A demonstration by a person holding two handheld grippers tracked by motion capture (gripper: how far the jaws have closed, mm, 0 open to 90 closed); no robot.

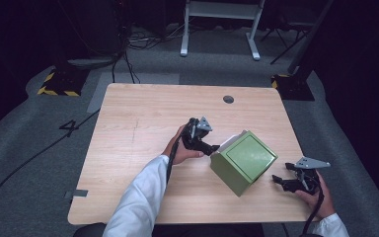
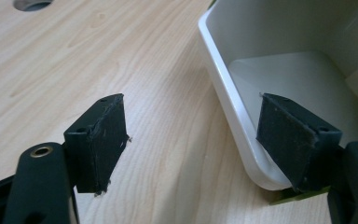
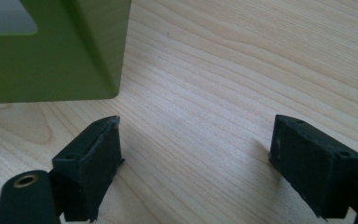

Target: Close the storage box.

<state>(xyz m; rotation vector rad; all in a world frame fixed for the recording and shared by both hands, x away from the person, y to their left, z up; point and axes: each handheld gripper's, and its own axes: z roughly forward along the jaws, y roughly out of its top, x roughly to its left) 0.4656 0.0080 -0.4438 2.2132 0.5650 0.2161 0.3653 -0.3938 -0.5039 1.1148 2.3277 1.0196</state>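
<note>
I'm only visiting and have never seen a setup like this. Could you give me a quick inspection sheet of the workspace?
Surface: light wooden table with a round hole near the far edge.
Job's things: green box lying on its side, white inside, open mouth toward the left gripper.
Clutter: nothing seen.
Grippers: left gripper open, one jaw inside the box's mouth; right gripper open, apart from the box.
Cables: one trails from each gripper; more lie on the floor.
Surroundings: grey carpet, white frame, dark backdrop.

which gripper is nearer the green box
Left. The left gripper is open around the green box rim; the right gripper sits open, clear of its corner.
</note>
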